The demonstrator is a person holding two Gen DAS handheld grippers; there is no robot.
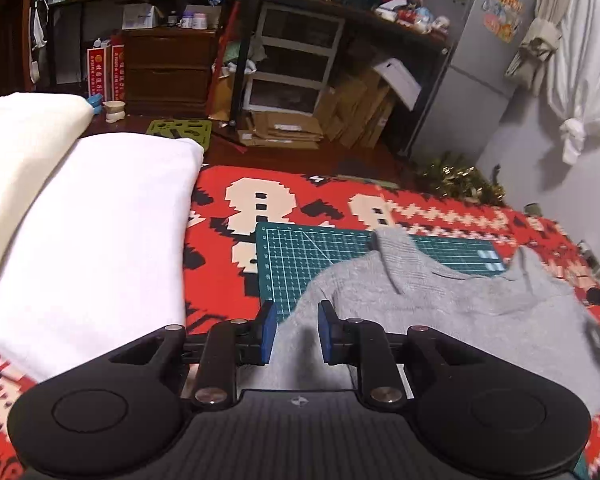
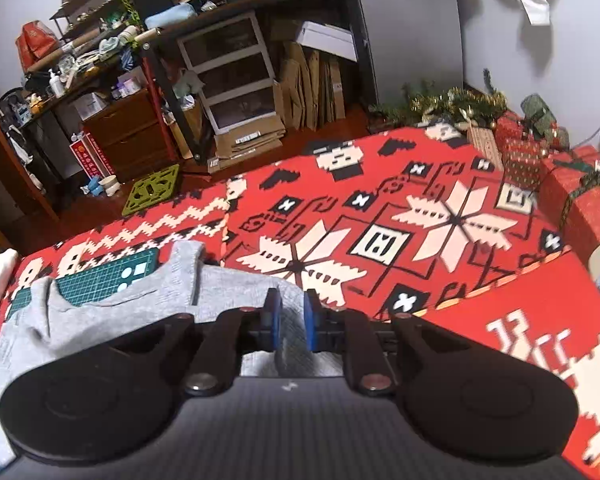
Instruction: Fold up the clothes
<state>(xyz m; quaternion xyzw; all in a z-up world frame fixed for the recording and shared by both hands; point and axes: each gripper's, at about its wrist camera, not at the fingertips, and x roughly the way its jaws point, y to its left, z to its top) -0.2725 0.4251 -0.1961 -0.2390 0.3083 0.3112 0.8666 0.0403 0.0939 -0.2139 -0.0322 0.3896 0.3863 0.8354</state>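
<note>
Sweater (image 1: 440, 304), grey, lies part-folded on the red worktop (image 2: 440, 240), its collar over the green mat (image 1: 320, 256). Both grippers hang over its near edge, left gripper (image 1: 297, 330) at the left side and right gripper (image 2: 289, 322) at the right, jaws slightly parted, pinching nothing. Best next: smooth the fold flat and square its edges before regripping.

Left gripper (image 1: 297, 332), right gripper (image 2: 290, 326): black linkage arms, blue-padded fingers (image 1: 269, 330), silver pivot screws, round housings.
</note>
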